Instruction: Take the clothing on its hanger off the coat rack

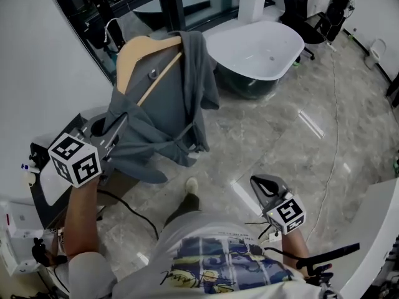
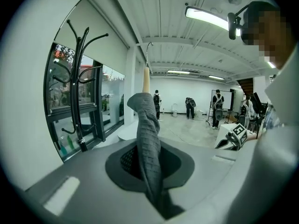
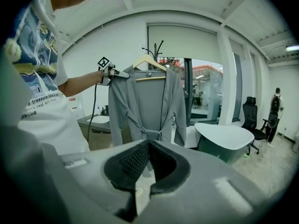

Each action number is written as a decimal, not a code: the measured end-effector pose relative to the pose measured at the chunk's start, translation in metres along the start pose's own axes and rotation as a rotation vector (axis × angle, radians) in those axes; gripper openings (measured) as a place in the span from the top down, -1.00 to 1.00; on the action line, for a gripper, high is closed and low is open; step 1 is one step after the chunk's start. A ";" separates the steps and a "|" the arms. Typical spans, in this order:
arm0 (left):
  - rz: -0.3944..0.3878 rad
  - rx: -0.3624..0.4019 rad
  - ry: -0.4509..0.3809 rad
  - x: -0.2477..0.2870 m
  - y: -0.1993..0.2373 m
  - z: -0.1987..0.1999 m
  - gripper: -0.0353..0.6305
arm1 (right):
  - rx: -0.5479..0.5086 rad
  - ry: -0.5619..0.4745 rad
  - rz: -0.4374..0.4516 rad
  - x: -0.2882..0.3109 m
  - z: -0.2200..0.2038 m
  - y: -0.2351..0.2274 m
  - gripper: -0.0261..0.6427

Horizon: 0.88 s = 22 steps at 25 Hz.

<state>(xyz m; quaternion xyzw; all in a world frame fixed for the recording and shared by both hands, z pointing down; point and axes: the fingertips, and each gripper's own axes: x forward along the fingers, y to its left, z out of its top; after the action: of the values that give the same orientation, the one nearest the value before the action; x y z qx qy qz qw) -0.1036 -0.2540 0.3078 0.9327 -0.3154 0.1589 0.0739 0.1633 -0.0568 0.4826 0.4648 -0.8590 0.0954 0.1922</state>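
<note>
Clothing, a grey belted garment (image 1: pixel 168 104) on a light wooden hanger (image 1: pixel 134 52), hangs apart from the black coat rack (image 2: pixel 77 92), clamped in the left hand-held gripper (image 1: pixel 111 143); the right hand-held gripper (image 1: pixel 263 184) is closed, empty.

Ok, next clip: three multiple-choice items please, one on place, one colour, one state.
1. The robe hangs: A on the coat rack; B from the left gripper; C on the floor.
2. Robe colour: A grey; B white; C red.
3. Right gripper: A shut on the robe; B shut, empty; C wide open.
Key: B, its jaws pinch the cloth and the rack's hooks are bare; A, grey in every view; B, its jaws meet with nothing between.
</note>
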 end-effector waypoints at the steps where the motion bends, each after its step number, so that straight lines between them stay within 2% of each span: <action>1: -0.001 0.001 -0.002 -0.007 -0.009 -0.002 0.87 | -0.001 -0.004 0.011 -0.002 -0.003 0.004 0.91; 11: -0.019 0.018 0.011 -0.052 -0.088 -0.015 0.87 | -0.020 0.002 0.085 -0.015 -0.019 0.031 0.91; 22: -0.053 0.056 0.022 -0.081 -0.148 -0.043 0.87 | -0.059 -0.010 0.139 -0.019 -0.025 0.054 0.91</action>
<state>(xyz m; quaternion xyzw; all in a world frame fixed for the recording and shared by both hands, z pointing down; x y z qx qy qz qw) -0.0848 -0.0811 0.3150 0.9406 -0.2850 0.1761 0.0553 0.1333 -0.0042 0.4985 0.3988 -0.8925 0.0809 0.1945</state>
